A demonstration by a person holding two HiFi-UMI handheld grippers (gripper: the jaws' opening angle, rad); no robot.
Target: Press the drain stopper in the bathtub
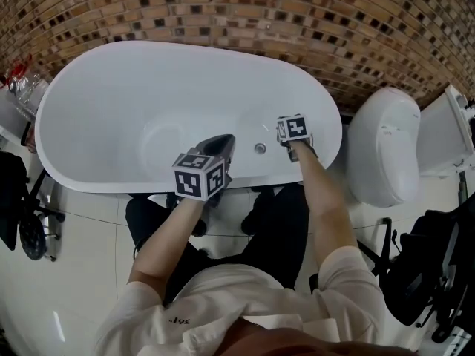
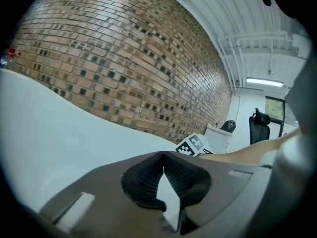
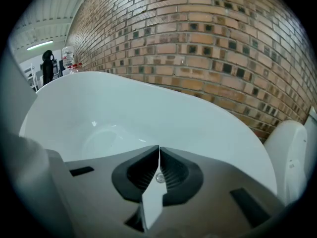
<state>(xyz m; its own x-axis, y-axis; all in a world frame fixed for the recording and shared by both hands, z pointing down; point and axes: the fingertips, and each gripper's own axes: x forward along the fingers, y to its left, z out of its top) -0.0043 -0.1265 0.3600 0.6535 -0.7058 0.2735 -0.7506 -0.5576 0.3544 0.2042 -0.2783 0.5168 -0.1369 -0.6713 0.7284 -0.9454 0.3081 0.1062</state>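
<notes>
A mottled brown brick wall (image 1: 297,21) backs the room above glossy white floor tiles (image 1: 82,236). A white toilet (image 1: 386,147) stands at right; a strip light (image 2: 265,82) glows overhead.

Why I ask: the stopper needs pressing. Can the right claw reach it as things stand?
Probably yes: the right claw, shut, hangs beside the drain stopper, with only bare bathtub floor between.

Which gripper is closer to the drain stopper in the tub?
Right, though only narrowly, as far as I can tell. The right gripper hangs just right of the drain stopper and is aimed at it. The left gripper hangs just left, aimed past it.
</notes>
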